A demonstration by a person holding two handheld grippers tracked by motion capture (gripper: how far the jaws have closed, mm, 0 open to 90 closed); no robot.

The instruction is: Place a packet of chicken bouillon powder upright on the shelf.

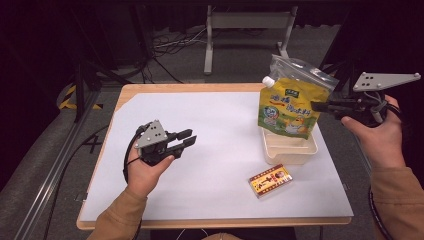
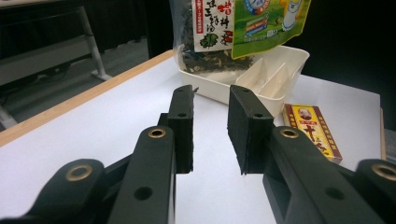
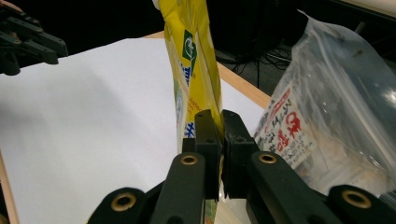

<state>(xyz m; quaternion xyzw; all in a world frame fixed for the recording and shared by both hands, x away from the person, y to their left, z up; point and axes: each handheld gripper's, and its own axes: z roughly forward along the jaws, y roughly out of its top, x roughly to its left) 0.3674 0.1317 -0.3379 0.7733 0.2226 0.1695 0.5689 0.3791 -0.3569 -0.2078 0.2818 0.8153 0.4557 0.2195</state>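
The right gripper [image 1: 320, 106] has its jaws clamped on the yellow pouch's [image 1: 287, 107] edge above the tray [image 1: 290, 148]; keep the pinch firm. The left gripper [image 1: 186, 140] waits, jaws narrowly apart, empty.

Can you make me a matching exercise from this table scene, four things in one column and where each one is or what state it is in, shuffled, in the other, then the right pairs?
Things:
1. yellow spout pouch
2. cream tray
3. red and yellow box
4. left gripper

Places or states:
A. lying flat on the white sheet, nearer the person than the tray
B. open, with nothing between its jaws
C. pinched by the right gripper, hanging above the tray
D. on the table, under the pouch, with a clear bag standing in it

Pairs: 1-C, 2-D, 3-A, 4-B
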